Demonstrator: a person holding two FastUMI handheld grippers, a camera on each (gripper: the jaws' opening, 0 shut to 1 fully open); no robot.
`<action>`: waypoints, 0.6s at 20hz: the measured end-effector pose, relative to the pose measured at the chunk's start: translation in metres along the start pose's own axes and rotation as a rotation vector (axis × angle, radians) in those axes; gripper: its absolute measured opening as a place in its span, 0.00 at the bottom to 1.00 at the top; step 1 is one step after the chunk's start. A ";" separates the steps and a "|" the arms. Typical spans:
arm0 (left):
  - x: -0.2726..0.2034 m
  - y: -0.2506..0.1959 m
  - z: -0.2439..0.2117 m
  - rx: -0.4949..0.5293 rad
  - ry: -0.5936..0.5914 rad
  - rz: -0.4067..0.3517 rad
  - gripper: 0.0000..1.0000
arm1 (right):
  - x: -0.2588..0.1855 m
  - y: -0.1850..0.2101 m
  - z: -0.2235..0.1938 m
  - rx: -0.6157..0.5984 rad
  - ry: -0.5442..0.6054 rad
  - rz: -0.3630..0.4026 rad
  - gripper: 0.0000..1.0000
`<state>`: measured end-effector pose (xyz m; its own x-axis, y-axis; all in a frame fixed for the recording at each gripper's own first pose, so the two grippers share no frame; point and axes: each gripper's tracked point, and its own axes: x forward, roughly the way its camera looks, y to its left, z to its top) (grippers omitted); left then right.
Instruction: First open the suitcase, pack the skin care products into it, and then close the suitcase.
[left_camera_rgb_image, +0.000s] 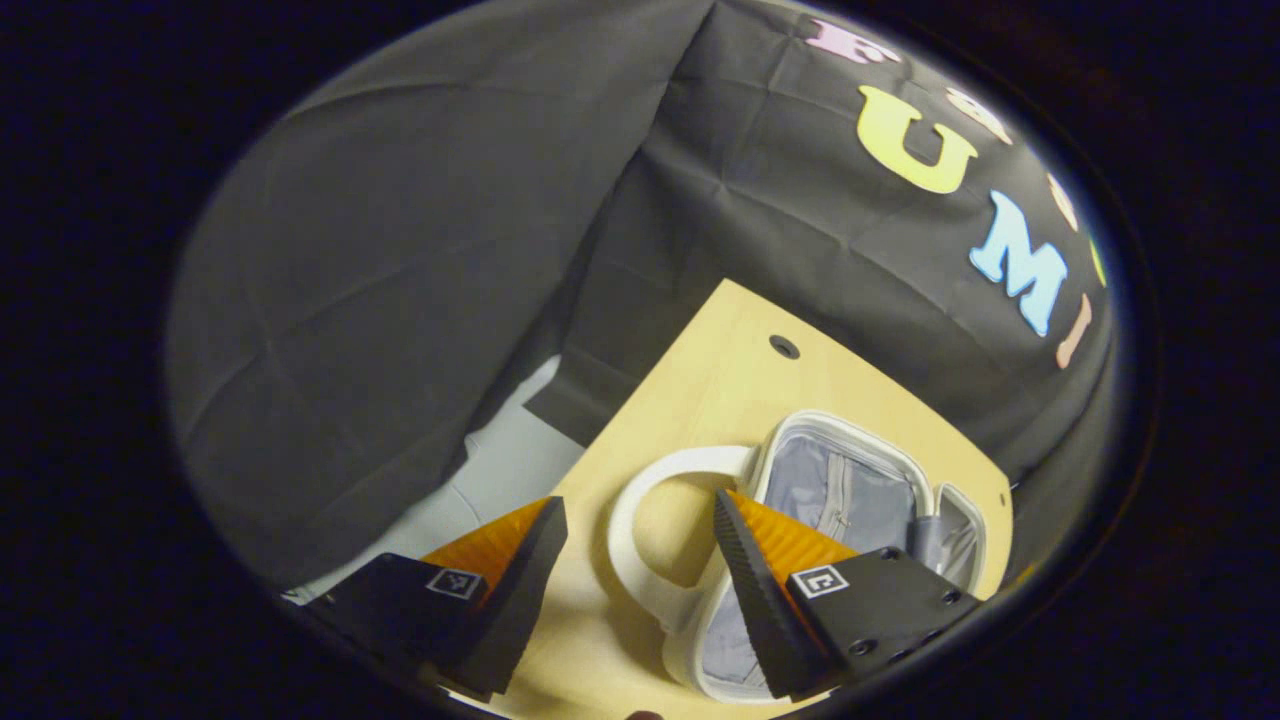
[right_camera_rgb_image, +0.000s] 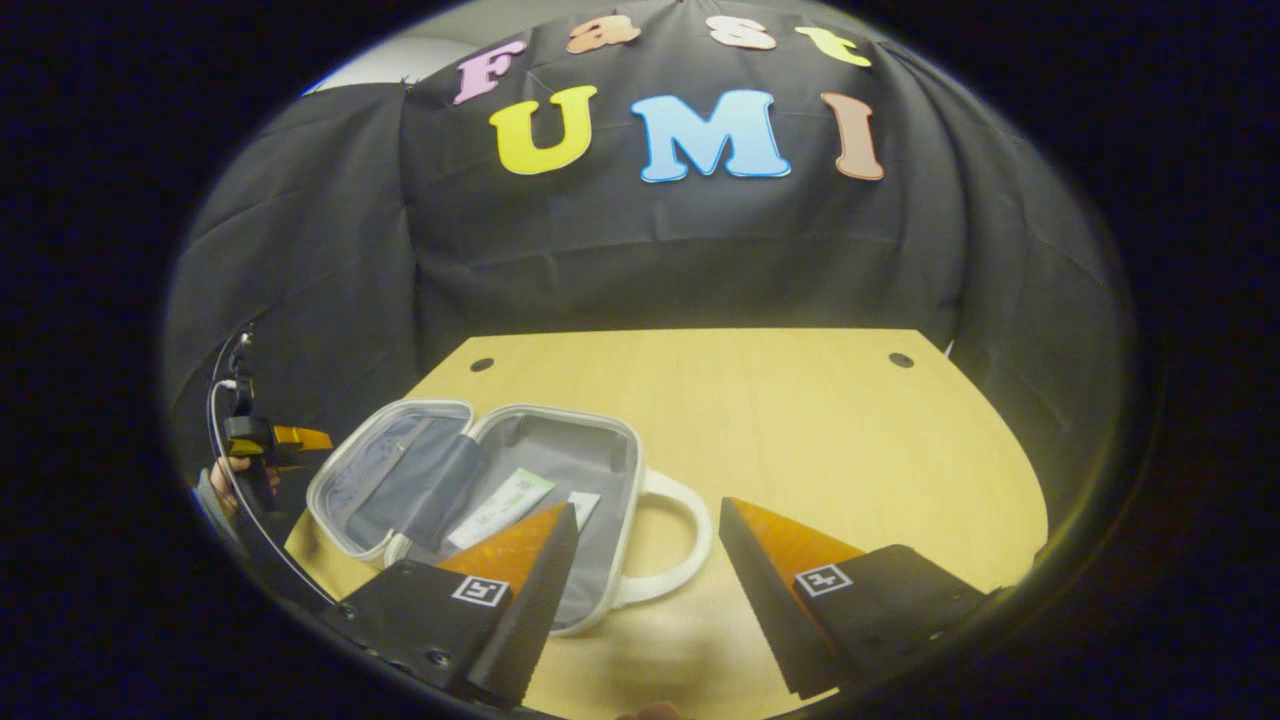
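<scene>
A small white suitcase (right_camera_rgb_image: 480, 490) lies open on a pale wooden table (right_camera_rgb_image: 800, 440) inside a booth draped in black cloth (right_camera_rgb_image: 700, 260), its two grey-lined halves spread flat and its looped white handle (right_camera_rgb_image: 680, 545) pointing toward the near edge. In the right gripper view, to the left of the suitcase, the left gripper (right_camera_rgb_image: 262, 440) hangs off the table's edge, held by a hand (right_camera_rgb_image: 222, 478), too small to tell how its fingers stand; inside the suitcase's right half lie a green-and-white skin care tube (right_camera_rgb_image: 500, 508) and a small white packet (right_camera_rgb_image: 583, 503); to the right of the suitcase the tabletop is bare wood, with two dark round holes (right_camera_rgb_image: 901, 360) near its far edge. The right gripper (right_camera_rgb_image: 645, 590) hovers released over the handle, fingers wide apart and touching nothing. In the left gripper view, the left gripper (left_camera_rgb_image: 640, 590) is likewise spread open above the suitcase handle (left_camera_rgb_image: 650, 520), with a strip of pale floor (left_camera_rgb_image: 500, 480) to the left of the table, below the hanging cloth.
</scene>
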<state>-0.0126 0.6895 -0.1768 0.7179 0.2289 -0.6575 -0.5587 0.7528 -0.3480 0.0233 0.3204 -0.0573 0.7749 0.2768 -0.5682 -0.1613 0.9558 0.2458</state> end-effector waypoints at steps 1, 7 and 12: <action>0.008 0.000 -0.003 -0.046 0.022 -0.019 0.96 | -0.001 -0.001 0.000 -0.001 0.001 -0.007 0.88; 0.035 0.014 -0.024 -0.198 0.092 -0.036 0.50 | -0.009 -0.024 0.005 0.036 -0.006 -0.066 0.89; 0.028 0.015 -0.015 -0.233 0.057 -0.024 0.16 | -0.017 -0.047 0.014 0.048 -0.035 -0.102 0.89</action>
<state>-0.0069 0.6981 -0.2107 0.7111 0.1731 -0.6814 -0.6277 0.5930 -0.5044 0.0262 0.2695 -0.0486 0.8065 0.1739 -0.5650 -0.0514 0.9728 0.2260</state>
